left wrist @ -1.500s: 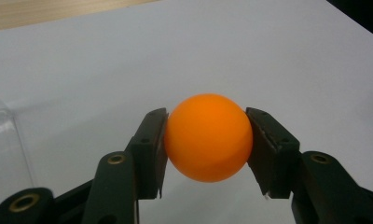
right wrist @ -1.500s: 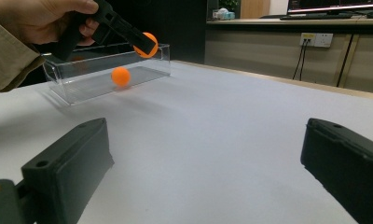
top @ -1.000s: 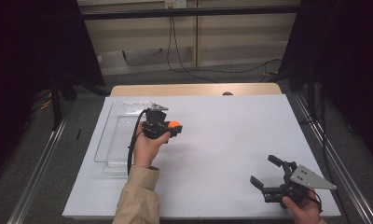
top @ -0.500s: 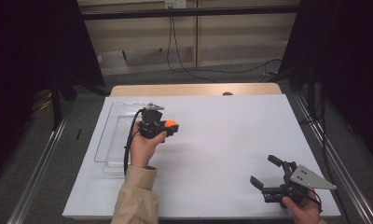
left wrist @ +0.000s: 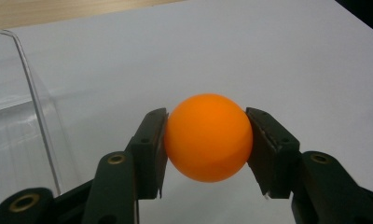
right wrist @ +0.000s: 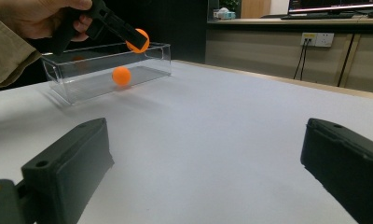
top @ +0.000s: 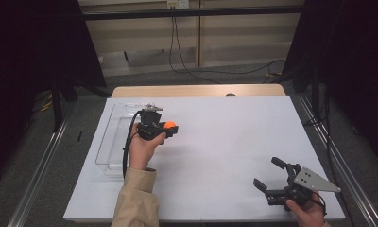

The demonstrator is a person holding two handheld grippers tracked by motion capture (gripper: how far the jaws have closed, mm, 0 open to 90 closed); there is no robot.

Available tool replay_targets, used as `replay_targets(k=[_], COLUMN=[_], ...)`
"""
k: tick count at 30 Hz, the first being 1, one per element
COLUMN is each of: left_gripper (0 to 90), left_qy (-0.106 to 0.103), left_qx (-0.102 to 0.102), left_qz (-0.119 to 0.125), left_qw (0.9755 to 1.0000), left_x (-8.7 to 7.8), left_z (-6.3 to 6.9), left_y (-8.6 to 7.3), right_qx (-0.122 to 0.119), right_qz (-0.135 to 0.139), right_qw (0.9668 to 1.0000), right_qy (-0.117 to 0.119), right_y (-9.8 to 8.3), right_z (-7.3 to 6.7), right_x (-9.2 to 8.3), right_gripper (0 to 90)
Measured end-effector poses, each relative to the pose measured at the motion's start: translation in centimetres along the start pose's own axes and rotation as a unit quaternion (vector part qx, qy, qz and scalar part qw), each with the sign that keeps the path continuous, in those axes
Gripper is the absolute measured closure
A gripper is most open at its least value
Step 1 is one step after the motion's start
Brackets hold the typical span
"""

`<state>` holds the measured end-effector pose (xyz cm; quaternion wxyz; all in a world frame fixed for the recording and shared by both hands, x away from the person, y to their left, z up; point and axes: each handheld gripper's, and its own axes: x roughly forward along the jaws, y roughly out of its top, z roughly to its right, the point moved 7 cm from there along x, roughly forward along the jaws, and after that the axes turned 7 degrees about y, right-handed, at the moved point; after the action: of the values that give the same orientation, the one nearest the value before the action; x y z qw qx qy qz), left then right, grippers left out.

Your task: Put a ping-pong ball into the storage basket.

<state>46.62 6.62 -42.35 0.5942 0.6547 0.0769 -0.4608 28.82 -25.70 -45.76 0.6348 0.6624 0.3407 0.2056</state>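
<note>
My left gripper [top: 164, 128] is shut on an orange ball [top: 169, 126], and its pads [left wrist: 153, 140] press on both sides of the ball [left wrist: 208, 137]. It holds the ball above the white table, just right of a clear plastic box [top: 112, 142]. In the right gripper view this ball [right wrist: 138, 40] hangs over the box's near end wall [right wrist: 156, 58]. A second orange ball [right wrist: 121, 75] lies inside the box. At the table's front right my right gripper [top: 266, 172] stands open with nothing between its fingers [right wrist: 68, 163].
The white table top [top: 234, 137] stretches between the two grippers. A bare wooden strip [top: 196, 91] runs along the table's far edge. A cable [top: 126, 146] trails from the left gripper over the box. Dark frames and rails flank the table.
The left gripper, with the ball in it, has drifted slightly left toward the clear box. The right gripper has stayed in place.
</note>
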Motion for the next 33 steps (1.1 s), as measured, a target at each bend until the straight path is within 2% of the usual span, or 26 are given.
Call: replay_targets(k=[12, 33], left_gripper=[51.0, 51.0], left_qy=[0.008, 0.027], left_qx=[-0.009, -0.007], left_qz=[0.006, 0.005], left_qw=[0.9999, 0.9996], left_x=[-0.7, -1.5], left_z=[-0.8, -2.0], left_y=[0.0, -0.2], right_qx=[0.000, 0.000], right_qz=[0.000, 0.000], right_qw=[1.0000, 1.0000], right_qy=[0.000, 0.000], right_y=[0.0, 0.0], right_z=[0.0, 0.0], right_x=[0.0, 0.0], right_gripper=[1.2, 1.2])
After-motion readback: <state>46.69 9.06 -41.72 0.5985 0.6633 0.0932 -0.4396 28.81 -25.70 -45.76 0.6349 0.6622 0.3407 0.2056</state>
